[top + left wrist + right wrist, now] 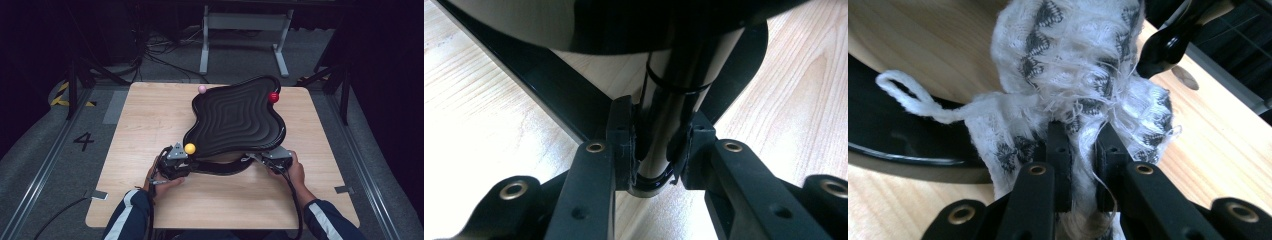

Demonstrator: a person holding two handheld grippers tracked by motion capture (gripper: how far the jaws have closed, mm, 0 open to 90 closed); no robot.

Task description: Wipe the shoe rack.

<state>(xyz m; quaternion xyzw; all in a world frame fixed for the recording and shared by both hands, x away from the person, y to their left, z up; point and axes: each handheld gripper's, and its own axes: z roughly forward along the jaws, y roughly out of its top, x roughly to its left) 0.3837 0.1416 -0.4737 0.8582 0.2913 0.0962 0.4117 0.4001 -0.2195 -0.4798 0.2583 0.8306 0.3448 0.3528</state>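
A black tray (235,117) with a wavy outline and ridged floor is held above the wooden table, tilted. On its rim sit a yellow ball (190,148) at the near left, a pink ball (202,89) at the far left and a red ball (273,97) at the far right. My left gripper (189,160) (656,137) is shut on a glossy black handle (666,107) under the tray's near-left edge. My right gripper (259,158) (1082,145) is shut on a white cloth with dark pattern (1073,65) at the tray's near-right edge; what the cloth covers is hidden.
The light wooden table (150,115) stands on grey floor, with a white metal frame (245,35) and cables behind it. A curved black piece (220,167) lies under the tray's near edge. Dark stands flank the table.
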